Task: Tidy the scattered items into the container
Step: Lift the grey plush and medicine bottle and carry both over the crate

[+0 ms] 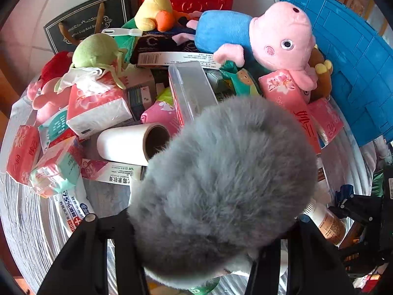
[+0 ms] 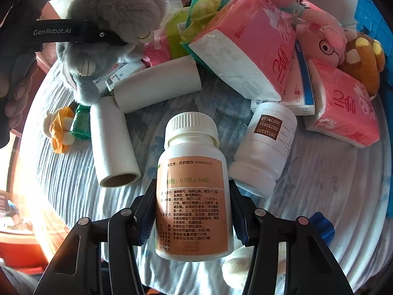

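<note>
Right gripper point(image 2: 194, 223) clamped — white pill bottle point(image 2: 194, 184)

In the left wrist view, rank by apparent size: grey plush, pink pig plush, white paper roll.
1. grey plush, though it is closest to the camera, so unsure.
2. pink pig plush.
3. white paper roll.

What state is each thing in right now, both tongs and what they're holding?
Left tongs: shut on grey plush toy, lifted.
Right tongs: shut on pill bottle, capped.
Second pill bottle: lying on its side, capped.
Two paper rolls: lying flat.
Blue container: open.
</note>
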`<state>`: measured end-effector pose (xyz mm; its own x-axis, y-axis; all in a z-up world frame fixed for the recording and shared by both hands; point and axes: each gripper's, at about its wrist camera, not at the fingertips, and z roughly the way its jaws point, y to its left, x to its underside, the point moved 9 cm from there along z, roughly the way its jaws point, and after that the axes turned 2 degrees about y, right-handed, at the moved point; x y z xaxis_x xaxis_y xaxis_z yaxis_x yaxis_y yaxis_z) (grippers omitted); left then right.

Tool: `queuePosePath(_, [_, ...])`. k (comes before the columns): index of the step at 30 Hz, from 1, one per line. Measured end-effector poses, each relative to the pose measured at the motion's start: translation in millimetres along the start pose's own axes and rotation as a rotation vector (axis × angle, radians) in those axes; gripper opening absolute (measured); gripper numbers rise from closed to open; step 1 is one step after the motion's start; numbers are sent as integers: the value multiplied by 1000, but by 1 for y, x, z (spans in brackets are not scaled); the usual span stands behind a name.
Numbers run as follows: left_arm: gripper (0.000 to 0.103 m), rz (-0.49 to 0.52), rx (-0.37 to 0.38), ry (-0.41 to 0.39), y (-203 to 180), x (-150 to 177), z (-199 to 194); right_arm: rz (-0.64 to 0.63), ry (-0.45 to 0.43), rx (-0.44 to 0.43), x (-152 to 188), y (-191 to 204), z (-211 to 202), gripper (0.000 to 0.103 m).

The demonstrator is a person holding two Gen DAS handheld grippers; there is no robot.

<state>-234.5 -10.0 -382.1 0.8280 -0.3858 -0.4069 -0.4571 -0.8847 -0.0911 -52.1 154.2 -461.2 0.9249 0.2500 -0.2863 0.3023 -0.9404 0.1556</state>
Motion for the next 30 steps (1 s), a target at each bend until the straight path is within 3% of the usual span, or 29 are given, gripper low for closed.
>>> queuePosePath(10, [48,-7,-17,-49,5,-2,-34,7,-51,5,-9,5,-33,51])
queuePosePath(12, [48,-7,-21,-59,5,-5,-40,8,-62,7,-37,6,-41,51])
queuePosePath(14, [48,-9,-24,-69,5,-7,-48,9,-76,9,-31,13,-50,51])
queuePosePath(18, [48,-13,-33,-83,5,-12,-63,5,-101,10,-60,8,-60,51])
queuePosePath(30, [48,-25,-42,-111,-11,-32,-99,8,-188,-6,-76,2,-119,52])
